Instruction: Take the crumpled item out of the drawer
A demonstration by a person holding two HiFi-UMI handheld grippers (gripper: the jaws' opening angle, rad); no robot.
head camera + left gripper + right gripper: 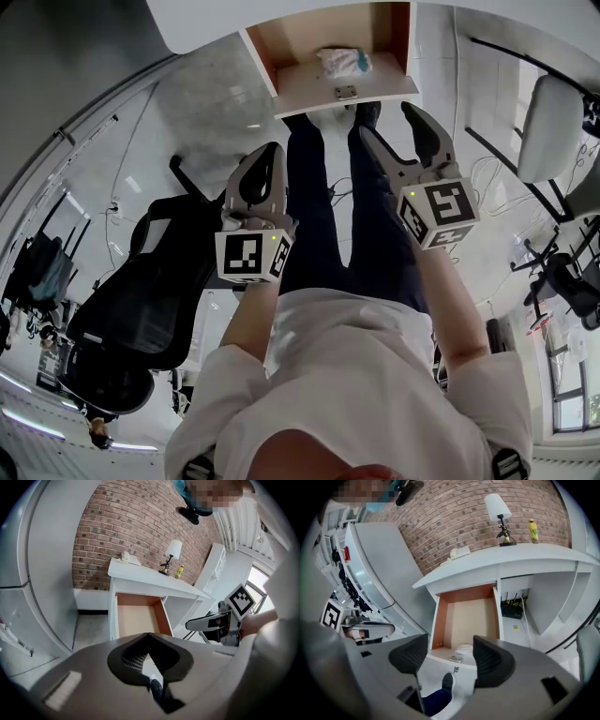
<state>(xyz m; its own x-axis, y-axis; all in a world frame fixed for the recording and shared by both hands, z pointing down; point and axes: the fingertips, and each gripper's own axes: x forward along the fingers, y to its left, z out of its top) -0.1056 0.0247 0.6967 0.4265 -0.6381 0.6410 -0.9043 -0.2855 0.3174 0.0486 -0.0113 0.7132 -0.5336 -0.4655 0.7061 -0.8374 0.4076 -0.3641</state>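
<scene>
The wooden drawer (309, 94) stands pulled out from the white desk, straight ahead of me. A crumpled white item (342, 62) lies in it near the front wall, and its top shows in the right gripper view (465, 647). My right gripper (390, 122) hangs just short of the drawer front with its jaws wide open and nothing between them; that open gap (450, 654) frames the drawer (466, 616). My left gripper (269, 155) is lower and to the left, its jaws shut and empty (149, 635). The left gripper view shows the drawer (136, 616) from the side.
A black office chair (159, 291) stands to my left and a white chair (548, 127) to my right. The desk top holds a lamp (499, 510), a yellow bottle (533, 530) and a white phone (457, 554). Cables and a box (513, 607) sit under the desk. My legs (328, 216) are below the drawer.
</scene>
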